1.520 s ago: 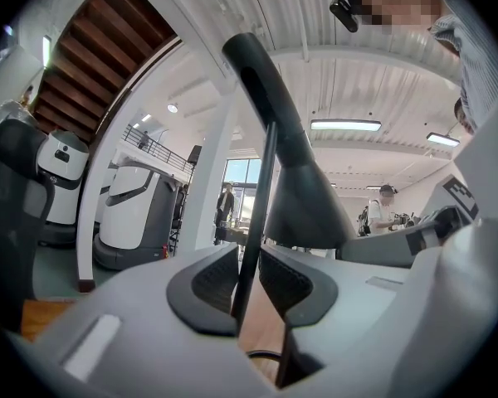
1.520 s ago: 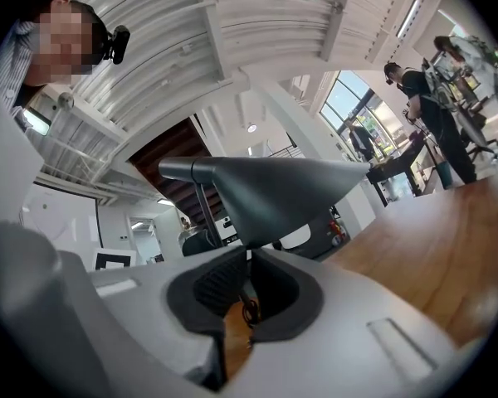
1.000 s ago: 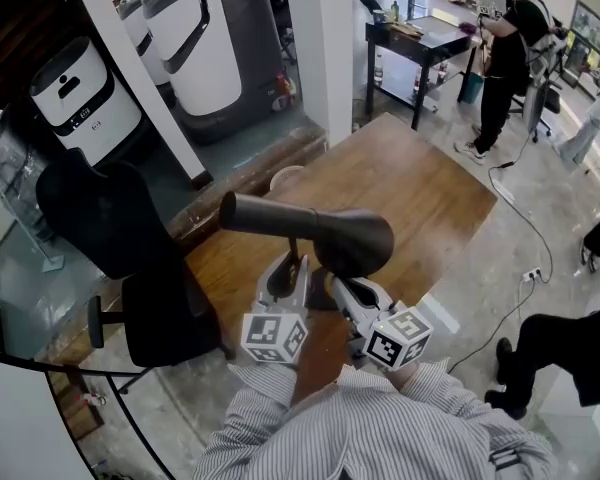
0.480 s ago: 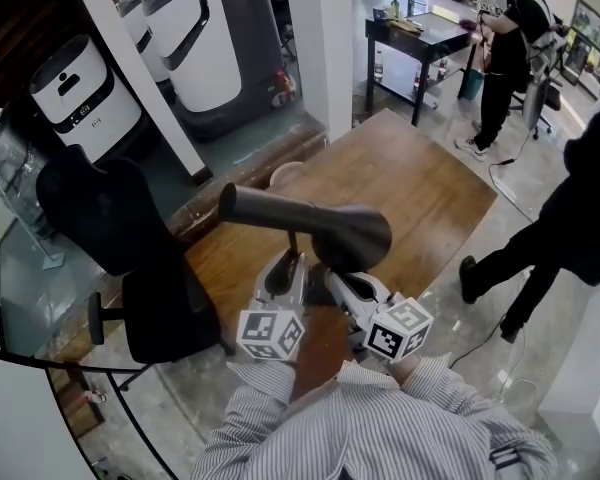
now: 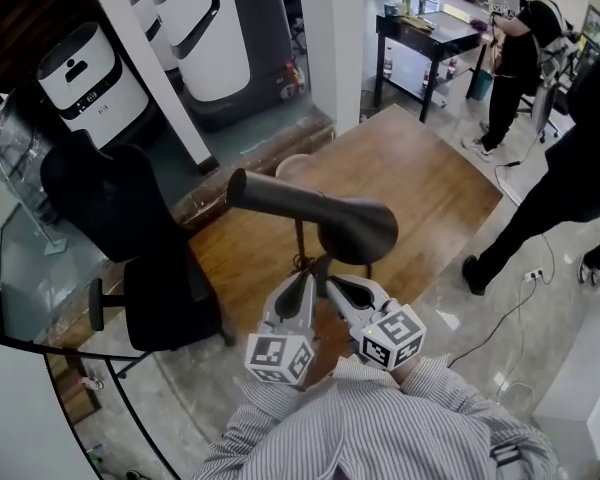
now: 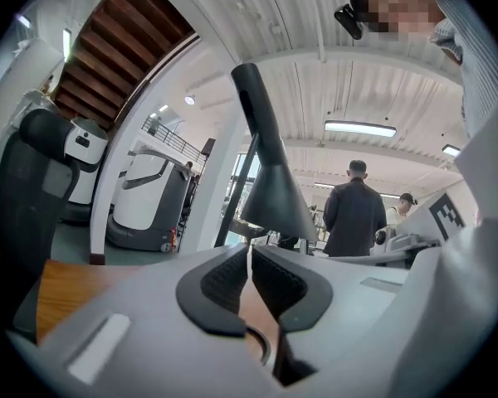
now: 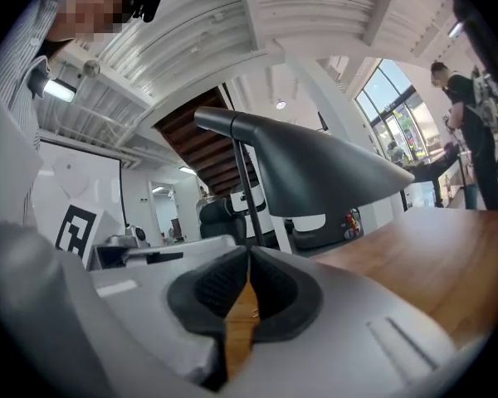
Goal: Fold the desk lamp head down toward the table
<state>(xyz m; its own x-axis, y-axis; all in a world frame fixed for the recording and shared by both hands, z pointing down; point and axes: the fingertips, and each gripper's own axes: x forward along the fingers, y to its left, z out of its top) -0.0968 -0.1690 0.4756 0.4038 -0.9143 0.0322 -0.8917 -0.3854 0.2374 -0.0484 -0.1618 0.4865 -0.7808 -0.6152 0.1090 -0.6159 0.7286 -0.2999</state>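
My left gripper (image 5: 307, 280) and right gripper (image 5: 332, 284) sit just under the lamp head (image 5: 330, 218). My left jaws have just been closing, with nothing between them. My right jaws are together, empty.

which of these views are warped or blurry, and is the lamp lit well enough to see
Head view: sharp, edges mildly bowed, lamp head evenly lit. Left gripper view: strong fisheye with black corners, the lamp head a dark shape against the bright ceiling light. Right gripper view: same fisheye, lamp head clear and in focus.
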